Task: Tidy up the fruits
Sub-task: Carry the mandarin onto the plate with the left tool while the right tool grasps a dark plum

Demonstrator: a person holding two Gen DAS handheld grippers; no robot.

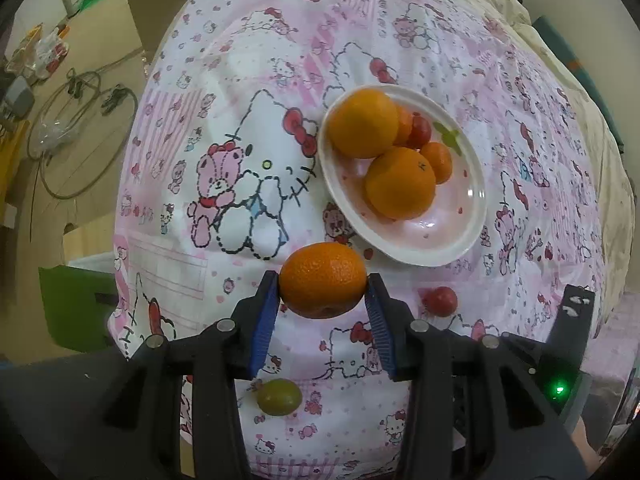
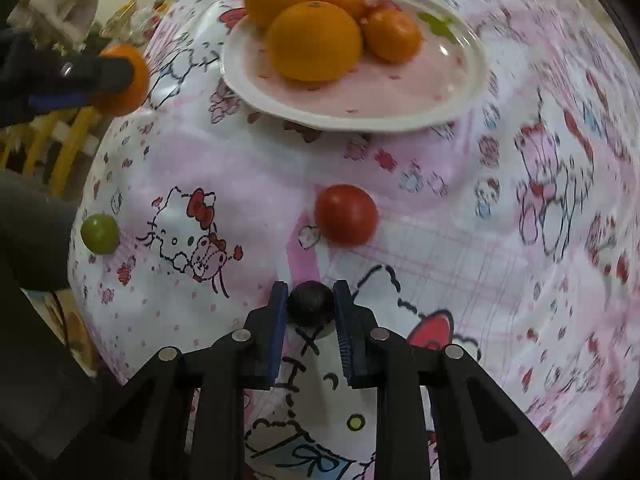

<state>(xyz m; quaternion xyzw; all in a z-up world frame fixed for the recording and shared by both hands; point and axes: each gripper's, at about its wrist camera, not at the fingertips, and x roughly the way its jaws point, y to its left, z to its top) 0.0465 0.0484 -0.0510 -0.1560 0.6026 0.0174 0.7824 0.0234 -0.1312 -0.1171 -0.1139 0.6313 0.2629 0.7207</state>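
The left gripper [image 1: 323,288] is clamping one orange [image 1: 322,280]; the right gripper [image 2: 310,304] is pinching one dark fruit [image 2: 310,303]; four oranges are sitting in the plate [image 1: 460,240].

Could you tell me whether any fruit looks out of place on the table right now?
Yes: a red fruit and a green fruit lie loose on the tablecloth, outside the white plate that holds the oranges. Nothing looks spilled or damaged.
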